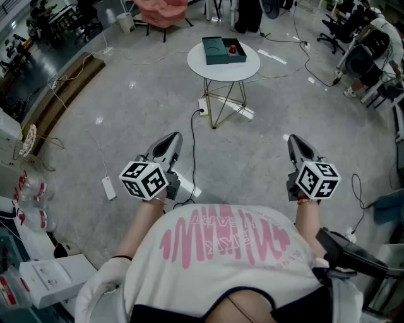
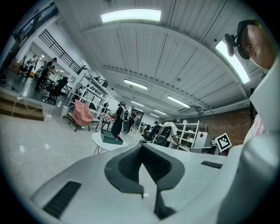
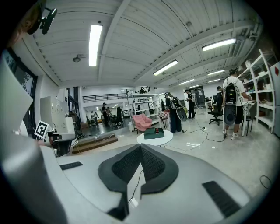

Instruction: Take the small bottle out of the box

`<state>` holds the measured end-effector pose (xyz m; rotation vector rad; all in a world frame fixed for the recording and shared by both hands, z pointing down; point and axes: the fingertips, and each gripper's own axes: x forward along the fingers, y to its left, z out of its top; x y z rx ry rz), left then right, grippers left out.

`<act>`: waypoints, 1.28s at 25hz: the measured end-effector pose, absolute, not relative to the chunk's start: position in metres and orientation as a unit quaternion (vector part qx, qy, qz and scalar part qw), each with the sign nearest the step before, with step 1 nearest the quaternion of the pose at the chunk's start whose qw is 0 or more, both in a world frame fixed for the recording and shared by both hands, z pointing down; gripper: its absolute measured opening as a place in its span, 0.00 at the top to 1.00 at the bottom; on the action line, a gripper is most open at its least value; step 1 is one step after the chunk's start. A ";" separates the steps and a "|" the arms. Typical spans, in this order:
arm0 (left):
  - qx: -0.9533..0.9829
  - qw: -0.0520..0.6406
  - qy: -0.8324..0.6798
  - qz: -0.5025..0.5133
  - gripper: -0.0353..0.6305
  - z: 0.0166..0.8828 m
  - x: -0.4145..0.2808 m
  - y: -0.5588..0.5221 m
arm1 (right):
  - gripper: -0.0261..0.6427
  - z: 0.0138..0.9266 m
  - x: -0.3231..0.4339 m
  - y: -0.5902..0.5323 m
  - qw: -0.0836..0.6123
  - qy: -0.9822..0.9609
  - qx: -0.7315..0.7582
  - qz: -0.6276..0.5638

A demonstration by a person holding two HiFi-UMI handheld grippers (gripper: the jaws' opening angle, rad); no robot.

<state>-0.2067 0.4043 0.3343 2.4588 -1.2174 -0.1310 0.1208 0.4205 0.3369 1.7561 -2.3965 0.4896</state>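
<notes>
A dark green box (image 1: pixel 222 50) lies open on a small round white table (image 1: pixel 214 70) several steps ahead of me. A small bottle with a red top (image 1: pixel 233 49) stands in it. The box (image 3: pixel 153 133) and bottle (image 3: pixel 157 130) are small and distant in the right gripper view. The box (image 2: pixel 109 138) also appears far off in the left gripper view. My left gripper (image 1: pixel 172 137) and right gripper (image 1: pixel 295 140) are held up near my chest, far short of the table. Both point forward, shut and empty.
Black cables and a white power strip (image 1: pixel 109 188) lie on the grey floor between me and the table. A pink chair (image 1: pixel 163 11) stands behind the table. Office chairs (image 1: pixel 363 50) are at the right. Water bottles (image 1: pixel 31 189) and a white carton (image 1: pixel 47 274) sit at my left.
</notes>
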 end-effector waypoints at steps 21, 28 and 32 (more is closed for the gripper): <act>0.876 0.205 -0.433 -0.056 0.94 0.343 -0.226 0.374 | 0.96 0.344 0.111 0.395 0.063 -0.785 0.590 0.175; 0.870 0.219 -0.437 -0.058 0.94 0.352 -0.245 0.363 | 0.96 0.357 0.102 0.384 0.073 -0.777 0.597 0.187; 0.868 0.225 -0.439 -0.055 0.94 0.358 -0.247 0.356 | 0.96 0.365 0.099 0.376 0.086 -0.776 0.595 0.190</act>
